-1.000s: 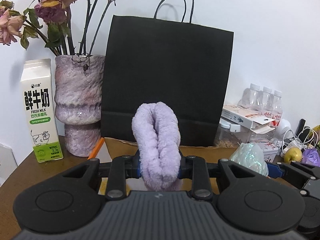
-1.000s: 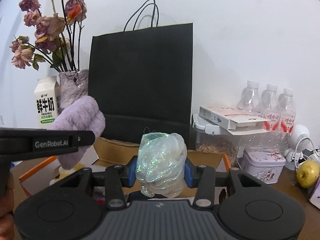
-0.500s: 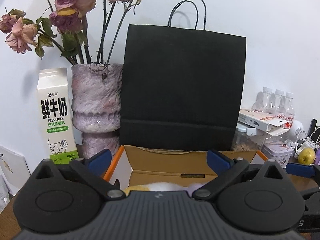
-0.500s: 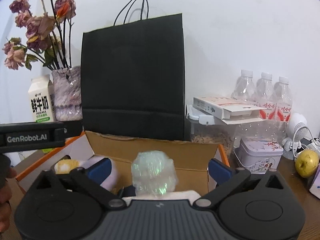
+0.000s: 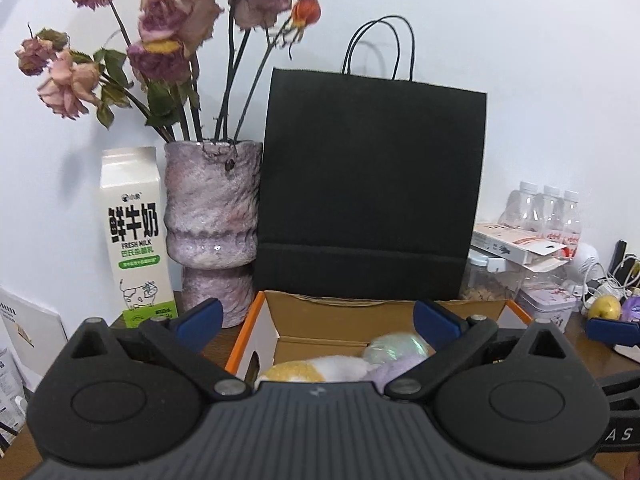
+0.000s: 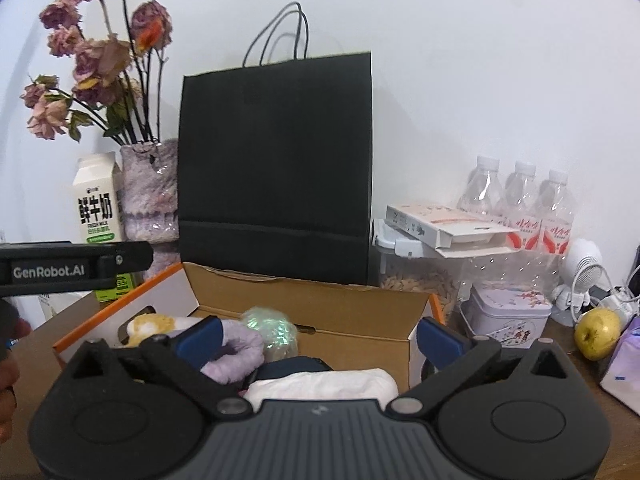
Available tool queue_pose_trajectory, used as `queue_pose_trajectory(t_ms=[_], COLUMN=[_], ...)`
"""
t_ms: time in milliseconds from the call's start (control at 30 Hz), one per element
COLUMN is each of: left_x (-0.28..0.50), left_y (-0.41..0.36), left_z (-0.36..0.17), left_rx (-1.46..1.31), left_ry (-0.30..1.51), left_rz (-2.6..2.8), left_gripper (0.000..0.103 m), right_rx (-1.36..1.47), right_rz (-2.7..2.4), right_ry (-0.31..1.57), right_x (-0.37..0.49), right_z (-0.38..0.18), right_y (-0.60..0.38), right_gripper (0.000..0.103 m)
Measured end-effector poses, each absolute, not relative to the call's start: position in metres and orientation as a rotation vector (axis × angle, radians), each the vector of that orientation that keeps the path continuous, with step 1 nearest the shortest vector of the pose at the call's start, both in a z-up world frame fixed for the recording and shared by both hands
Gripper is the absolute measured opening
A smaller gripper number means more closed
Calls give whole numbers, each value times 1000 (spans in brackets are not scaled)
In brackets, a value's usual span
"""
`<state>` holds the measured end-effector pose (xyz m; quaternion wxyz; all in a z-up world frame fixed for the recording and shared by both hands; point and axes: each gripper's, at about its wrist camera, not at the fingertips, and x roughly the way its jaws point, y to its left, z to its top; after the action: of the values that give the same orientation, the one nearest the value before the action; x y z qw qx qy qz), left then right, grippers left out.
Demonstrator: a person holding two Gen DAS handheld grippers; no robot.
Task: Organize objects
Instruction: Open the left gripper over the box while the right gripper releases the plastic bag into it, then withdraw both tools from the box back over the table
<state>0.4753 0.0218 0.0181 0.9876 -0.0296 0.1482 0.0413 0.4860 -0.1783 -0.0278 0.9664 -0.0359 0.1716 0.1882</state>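
From the left wrist camera, the left gripper [image 5: 316,318] has its fingers spread wide with nothing between them. Its own body hides the near half of the cardboard box [image 5: 352,316], so only the tops of three soft things show inside: a yellow-and-white plush piece [image 5: 304,370], a lavender fuzzy roll [image 5: 394,368] and a shiny iridescent bundle [image 5: 396,346]. Behind the box stands one black paper bag [image 5: 372,184]; to its left, a mottled vase [image 5: 212,224] of dried roses and one milk carton [image 5: 134,232]. Three water bottles [image 5: 550,212] stand at the right, partly masked by a flat white carton.

From the right wrist camera, the right gripper [image 6: 318,336] is likewise spread open and empty, hovering above the box [image 6: 360,312]. The fuzzy roll [image 6: 236,350] lies half behind the left finger, touching the iridescent bundle [image 6: 272,330]. A white cloth [image 6: 324,384] and something dark beneath it, possibly fabric, are cut off by the gripper body. On the bench [image 6: 560,340] to the right sit one tin [image 6: 506,318] and one yellow-green fruit [image 6: 598,332].
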Motion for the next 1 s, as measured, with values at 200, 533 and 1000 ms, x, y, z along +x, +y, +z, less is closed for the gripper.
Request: queue_pose_trajectory(t_ms=[200, 533, 1000], left_x=[442, 372, 285], left_y=[22, 25, 20], left_z=[23, 25, 15], left_rx=[-59, -47, -40], left_ry=[303, 326, 413], left_rz=[77, 85, 77], left_gripper=[103, 103, 103], right_rx=[-80, -57, -10], right_rz=[386, 397, 387], right_ry=[350, 366, 405], right_x=[453, 392, 309], right_z=[-22, -15, -12], right_y=[-183, -202, -225], right_gripper=[103, 103, 103])
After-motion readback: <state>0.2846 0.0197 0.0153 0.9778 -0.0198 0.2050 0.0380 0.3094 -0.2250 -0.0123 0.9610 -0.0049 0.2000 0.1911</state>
